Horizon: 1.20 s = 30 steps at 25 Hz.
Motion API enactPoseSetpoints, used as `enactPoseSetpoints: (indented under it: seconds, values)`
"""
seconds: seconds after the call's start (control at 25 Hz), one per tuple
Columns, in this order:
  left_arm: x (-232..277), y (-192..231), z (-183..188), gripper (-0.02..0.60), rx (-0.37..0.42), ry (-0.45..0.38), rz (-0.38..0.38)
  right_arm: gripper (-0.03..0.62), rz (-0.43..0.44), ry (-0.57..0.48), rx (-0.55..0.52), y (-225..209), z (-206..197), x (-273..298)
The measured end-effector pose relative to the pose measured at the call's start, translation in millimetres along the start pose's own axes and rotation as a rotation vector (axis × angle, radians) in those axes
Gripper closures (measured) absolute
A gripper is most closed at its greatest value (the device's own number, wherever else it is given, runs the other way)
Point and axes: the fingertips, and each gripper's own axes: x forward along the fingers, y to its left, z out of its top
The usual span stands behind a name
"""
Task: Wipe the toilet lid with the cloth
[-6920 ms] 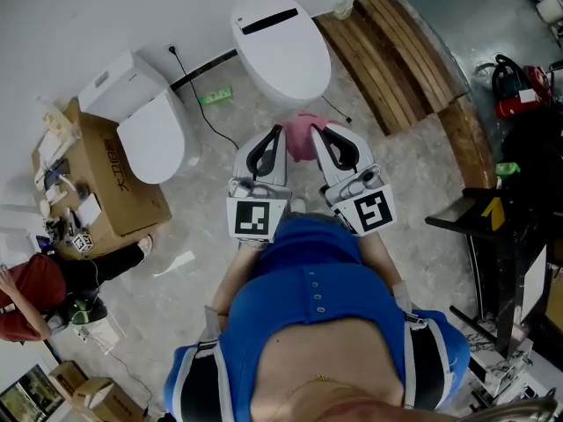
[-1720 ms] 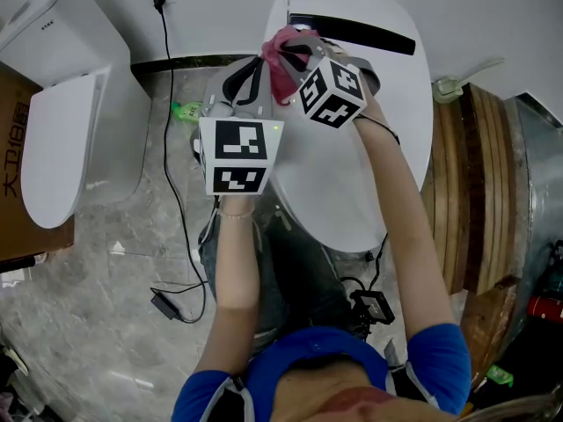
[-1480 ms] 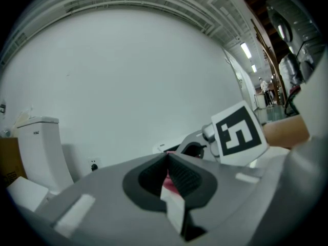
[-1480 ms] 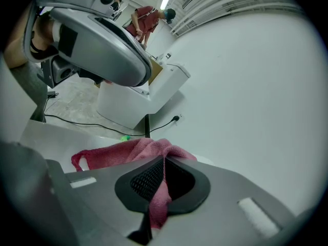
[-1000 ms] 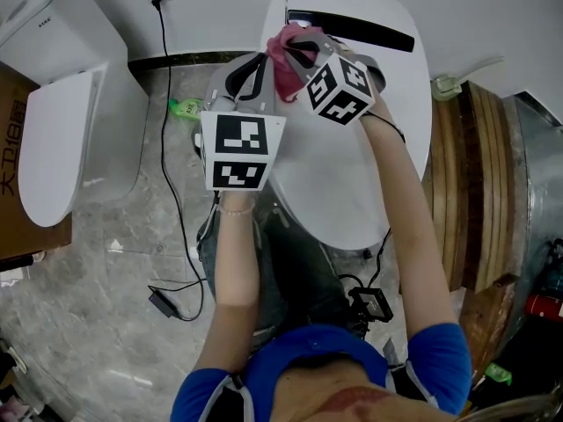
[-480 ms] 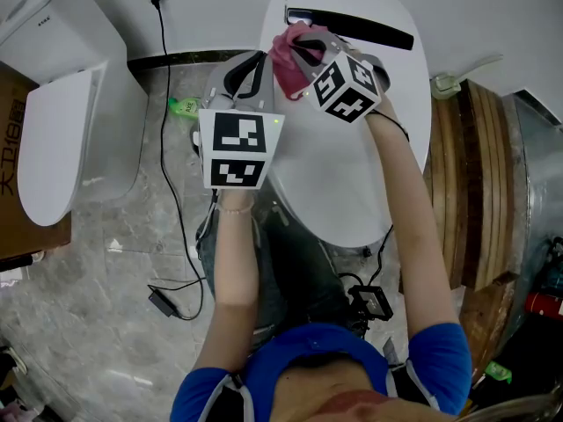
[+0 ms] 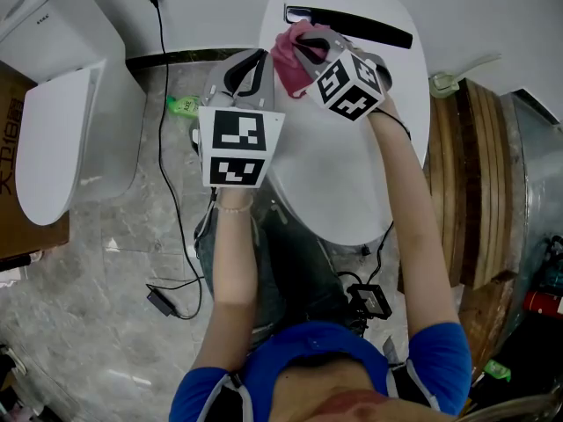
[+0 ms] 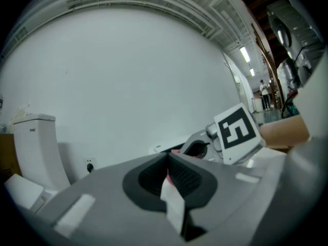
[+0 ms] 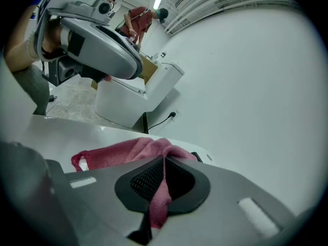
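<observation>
My right hand-held gripper (image 7: 304,44) is clamped on the pink cloth (image 7: 287,55) at the toilet lid's (image 7: 352,165) far end. I judge this an early wiping stroke. Next, drag it toward me. The left hand-held gripper (image 7: 249,61) is closed and idle.

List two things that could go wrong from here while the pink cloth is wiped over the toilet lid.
1. The right gripper pinches only a narrow fold of the pink cloth. The rest lies bunched on the toilet lid, so dragging might pull it free.
2. The left gripper, shut, hangs close beside the right one at the lid's edge. A sideways stroke could knock them together.
</observation>
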Motion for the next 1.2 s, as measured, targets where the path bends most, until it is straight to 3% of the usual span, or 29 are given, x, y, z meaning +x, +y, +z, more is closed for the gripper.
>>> enactPoseSetpoints:
  seconds: [1.2]
  values:
    - [-5, -11, 5, 0.578, 0.019, -0.007, -0.028, 0.599, -0.028, 0.022, 0.043, -8, -18, -12]
